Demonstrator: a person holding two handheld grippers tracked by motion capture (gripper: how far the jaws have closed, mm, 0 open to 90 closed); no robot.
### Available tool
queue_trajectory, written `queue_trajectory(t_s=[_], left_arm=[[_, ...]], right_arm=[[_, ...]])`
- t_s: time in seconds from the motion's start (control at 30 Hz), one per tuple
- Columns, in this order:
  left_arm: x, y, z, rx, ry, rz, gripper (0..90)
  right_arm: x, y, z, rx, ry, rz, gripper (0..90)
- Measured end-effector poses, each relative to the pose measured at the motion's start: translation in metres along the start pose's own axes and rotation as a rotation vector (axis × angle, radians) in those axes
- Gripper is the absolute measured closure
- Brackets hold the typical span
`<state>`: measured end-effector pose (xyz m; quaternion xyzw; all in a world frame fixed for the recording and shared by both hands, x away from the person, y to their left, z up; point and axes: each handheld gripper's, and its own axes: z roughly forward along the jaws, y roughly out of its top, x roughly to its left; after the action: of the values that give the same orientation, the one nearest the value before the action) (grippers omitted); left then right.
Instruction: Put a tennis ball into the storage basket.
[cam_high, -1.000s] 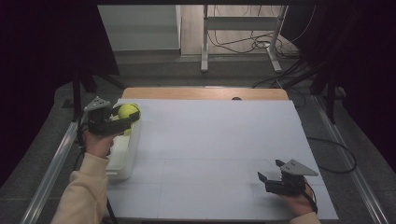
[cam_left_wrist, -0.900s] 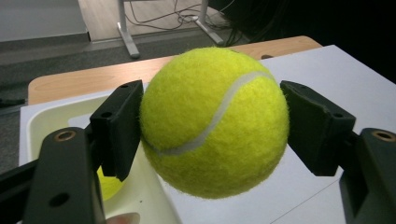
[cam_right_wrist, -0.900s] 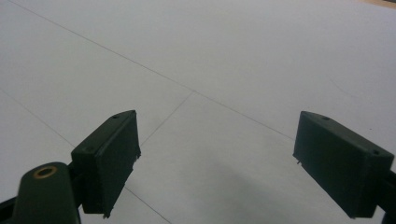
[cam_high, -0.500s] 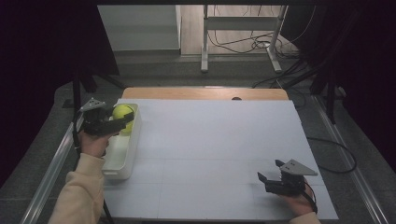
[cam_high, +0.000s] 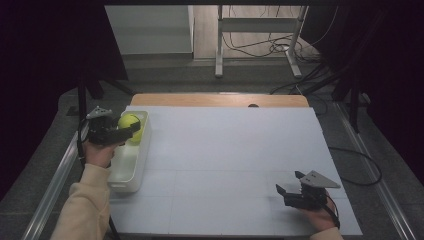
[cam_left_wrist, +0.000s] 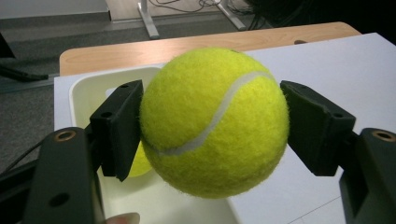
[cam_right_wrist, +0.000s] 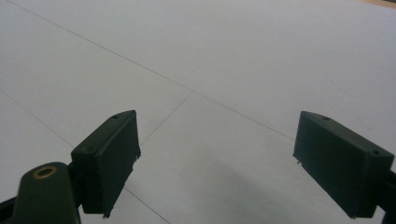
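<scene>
Over the white bin (cam_high: 142, 150), left tool (cam_high: 131, 131) grips tennis ball (cam_high: 129, 121).

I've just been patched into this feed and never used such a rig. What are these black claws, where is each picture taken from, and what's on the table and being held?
No robot here: a person holds a two-jaw hand gripper in each hand. The high view looks down on the table from the person's side. The left gripper is at its left, the right gripper at its lower right. The other two pictures come from cameras riding on each gripper, looking along its black jaws.

The left gripper is shut on a yellow tennis ball, held over a white tub at the table's left edge. A second yellow ball seems to lie in the tub beneath it. The right gripper is open, with nothing between its jaws, over bare white tabletop.
</scene>
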<state>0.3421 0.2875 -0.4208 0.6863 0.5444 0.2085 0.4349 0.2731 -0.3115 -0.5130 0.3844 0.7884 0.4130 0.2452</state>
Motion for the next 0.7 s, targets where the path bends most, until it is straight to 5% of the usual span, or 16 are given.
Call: queue_trajectory(t_s=[0.7], left_arm=[[0.006, -0.008, 0.011, 0.091, 0.056, 0.030, 26.5]], right_arm=[[0.000, 0.000, 0.001, 0.007, -0.002, -0.005, 14.7]])
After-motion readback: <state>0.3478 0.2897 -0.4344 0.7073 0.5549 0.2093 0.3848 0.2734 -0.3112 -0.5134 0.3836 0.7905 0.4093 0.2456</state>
